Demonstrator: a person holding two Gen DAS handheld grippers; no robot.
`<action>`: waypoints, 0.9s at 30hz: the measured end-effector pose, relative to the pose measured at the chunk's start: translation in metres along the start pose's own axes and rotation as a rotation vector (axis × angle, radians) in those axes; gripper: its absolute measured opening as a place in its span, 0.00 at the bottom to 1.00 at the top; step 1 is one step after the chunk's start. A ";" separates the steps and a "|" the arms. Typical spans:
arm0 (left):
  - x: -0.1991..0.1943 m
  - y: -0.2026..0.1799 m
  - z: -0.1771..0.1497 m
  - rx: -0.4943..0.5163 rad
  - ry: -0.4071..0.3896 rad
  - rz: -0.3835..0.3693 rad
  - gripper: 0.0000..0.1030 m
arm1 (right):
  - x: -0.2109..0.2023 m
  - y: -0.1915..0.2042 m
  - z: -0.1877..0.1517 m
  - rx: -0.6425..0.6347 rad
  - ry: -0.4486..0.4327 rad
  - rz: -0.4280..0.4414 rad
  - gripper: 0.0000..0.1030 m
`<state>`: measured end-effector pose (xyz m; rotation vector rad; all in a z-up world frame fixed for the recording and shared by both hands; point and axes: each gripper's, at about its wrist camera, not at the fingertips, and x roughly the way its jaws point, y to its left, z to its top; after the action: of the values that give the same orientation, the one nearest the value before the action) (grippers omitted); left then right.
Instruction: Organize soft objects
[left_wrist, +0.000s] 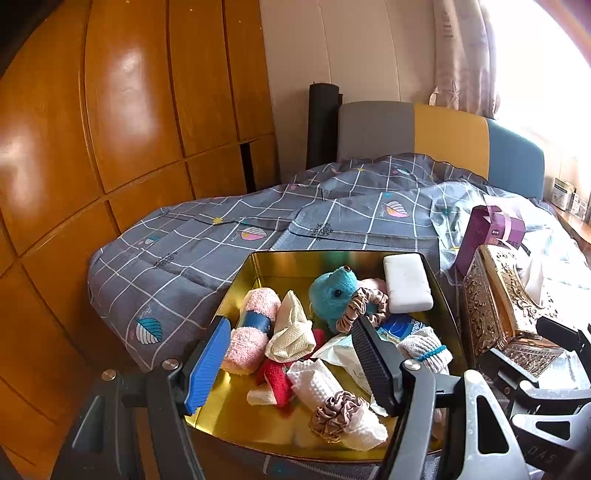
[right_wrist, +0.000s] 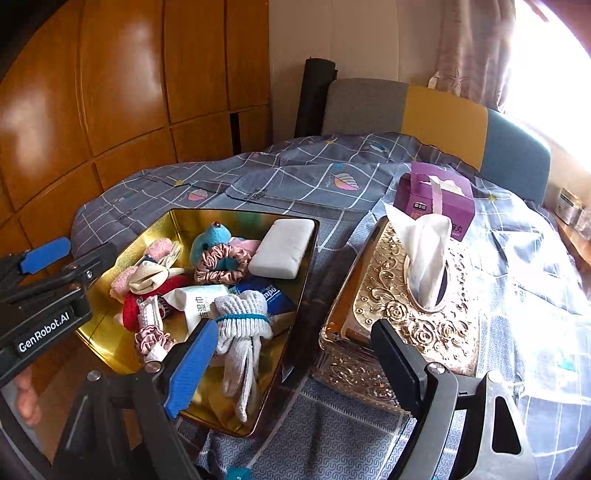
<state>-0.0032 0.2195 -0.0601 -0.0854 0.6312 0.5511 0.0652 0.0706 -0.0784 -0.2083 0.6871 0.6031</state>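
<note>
- Sorting looked nearly done: your gold tin on the bed already held the knit gloves, scrunchies, plush.
- Both grippers, left and right, hung released, fingers grasping nothing.
- Next I'd guess you needed whatever soft item remained outside.

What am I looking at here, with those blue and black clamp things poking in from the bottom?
Those are two hand-held grippers; a person carries one in each hand, and a camera on each looks along its fingers. One picture comes from the left gripper, the other from the right gripper. Both stand open and hold nothing. On the bed lies a gold tin filled with soft things: a blue plush toy, a pink rolled towel, a white sponge, satin scrunchies and bundled knit gloves. Beside the tin stands an ornate gold tissue box, with a purple carton behind it.
</note>
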 end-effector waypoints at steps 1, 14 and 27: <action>0.000 0.000 0.000 -0.001 0.000 -0.001 0.67 | 0.000 0.000 0.000 0.001 -0.002 -0.002 0.83; 0.002 -0.001 -0.002 0.005 0.015 -0.008 0.67 | 0.000 0.000 0.000 0.007 -0.003 -0.003 0.83; 0.004 -0.001 -0.003 0.003 0.025 -0.010 0.67 | 0.000 0.000 -0.001 0.008 -0.001 -0.001 0.83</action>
<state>-0.0021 0.2198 -0.0648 -0.0929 0.6552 0.5398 0.0647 0.0703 -0.0787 -0.2015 0.6886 0.5990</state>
